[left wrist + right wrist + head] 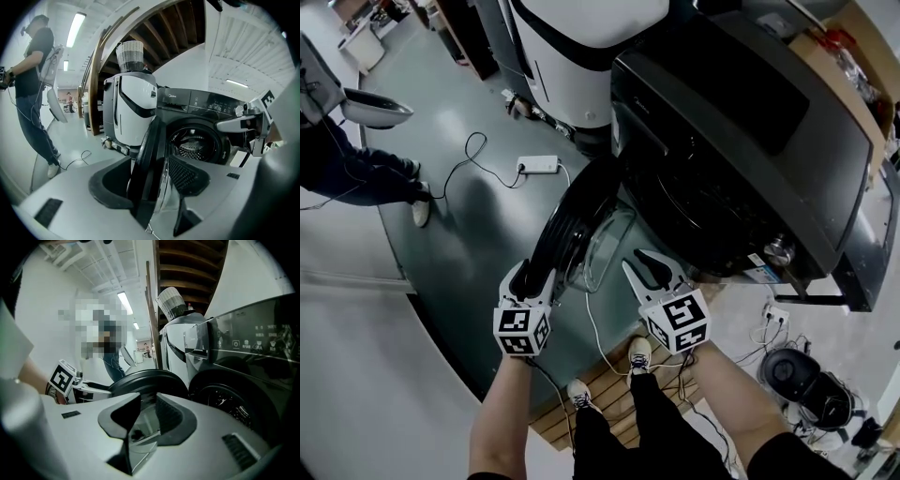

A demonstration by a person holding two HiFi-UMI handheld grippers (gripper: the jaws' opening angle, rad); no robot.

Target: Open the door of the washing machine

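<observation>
A: The door?
B: Glossy black plastic ring, smooth clear bowl (glass or plastic, hard to tell).
A: And the washing machine?
B: Glossy dark front, shiny perforated metal drum. The left hand-held gripper is matt grey plastic with ribbed black pads.

The washing machine is black, its door black-rimmed round clear glass; the floor is dull grey-green; the left claw and right claw are pale grey with black pads; each marker cube is white with black squares; the neighbouring appliance is white with a black band; the power strip is white.
</observation>
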